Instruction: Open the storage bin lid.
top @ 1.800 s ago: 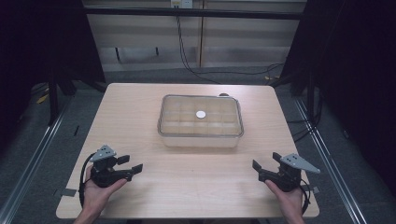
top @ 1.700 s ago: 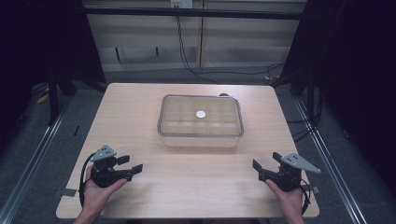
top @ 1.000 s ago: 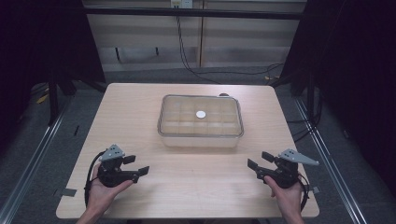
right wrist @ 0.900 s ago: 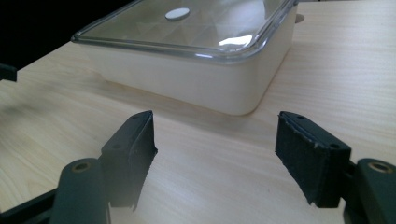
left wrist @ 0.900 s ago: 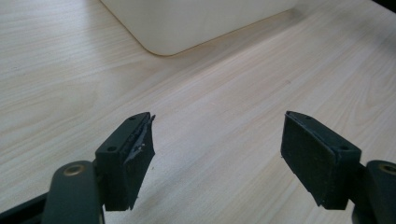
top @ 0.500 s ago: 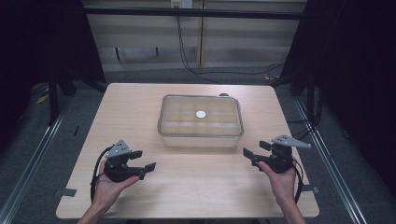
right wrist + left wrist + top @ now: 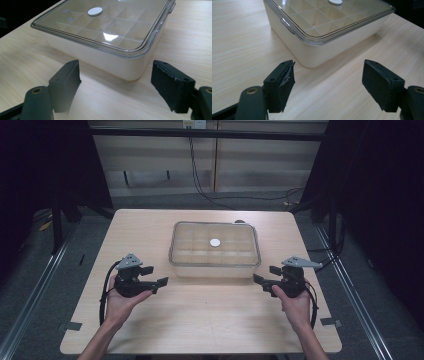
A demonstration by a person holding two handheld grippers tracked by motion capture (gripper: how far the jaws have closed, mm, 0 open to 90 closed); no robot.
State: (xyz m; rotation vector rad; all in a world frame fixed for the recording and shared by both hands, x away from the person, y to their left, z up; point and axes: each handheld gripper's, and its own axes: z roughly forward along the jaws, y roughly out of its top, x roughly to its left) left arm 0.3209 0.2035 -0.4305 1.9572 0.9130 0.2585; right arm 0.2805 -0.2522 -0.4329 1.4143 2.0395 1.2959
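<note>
A cream-coloured compartment box (image 7: 215, 251) with a clear lid and a white round disc (image 7: 215, 242) on top sits at the middle of the wooden table (image 7: 200, 320). My left gripper (image 7: 156, 276) hovers near the box's front left corner (image 7: 312, 61), jaws open and empty. My right gripper (image 7: 264, 276) is near the front right corner (image 7: 132, 72), also open and empty. Through the lid (image 7: 107, 27) I see a grid of dividers. A small latch tab (image 7: 287, 25) shows on the box's side.
Black frame posts and cables (image 7: 200, 175) stand beyond the table's far edge. Metal rails (image 7: 30, 285) run along the floor on both sides. Bare tabletop lies in front of the box between my hands.
Both grippers have moved forward and inward from the table's near corners toward the box's front corners. Their jaws stay open. The box has not moved.
</note>
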